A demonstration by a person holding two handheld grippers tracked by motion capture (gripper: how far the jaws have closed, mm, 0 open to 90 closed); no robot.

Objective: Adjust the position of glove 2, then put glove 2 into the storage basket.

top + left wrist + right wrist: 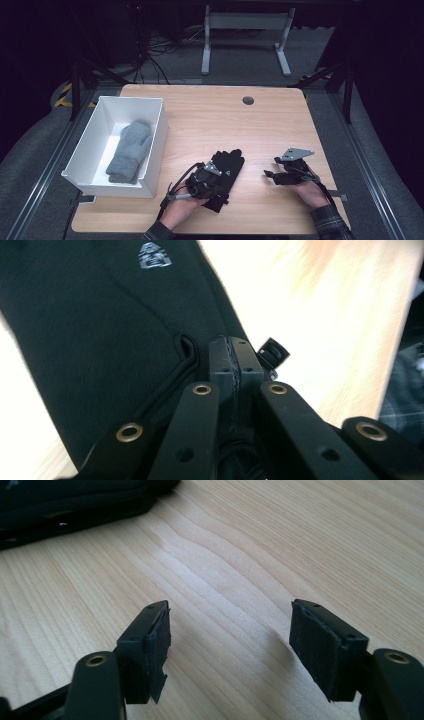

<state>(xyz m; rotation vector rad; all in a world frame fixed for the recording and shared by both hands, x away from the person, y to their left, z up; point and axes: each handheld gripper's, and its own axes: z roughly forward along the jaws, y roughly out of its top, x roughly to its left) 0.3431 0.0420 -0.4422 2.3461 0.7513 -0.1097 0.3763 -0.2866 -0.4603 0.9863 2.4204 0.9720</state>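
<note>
A black glove (231, 159) lies flat on the wooden table (210, 120), fingers pointing away from me. My left gripper (223, 173) rests on the glove's near part. In the left gripper view its jaws are pressed together (231, 360) at the glove's hemmed edge (100, 340), pinching the fabric beside a small black clip (274, 353). My right gripper (271, 175) sits low over bare wood to the right of the glove, apart from it. Its jaws stand open (230, 645) with nothing between the pads (315, 645). The glove's edge (75, 505) shows in the right gripper view.
A white box (162, 130) stands at the table's left edge with a grey mitten (130, 150) lying inside. A dark round grommet (248, 100) sits near the far edge. Bare wood stretches beyond and to the right of the glove.
</note>
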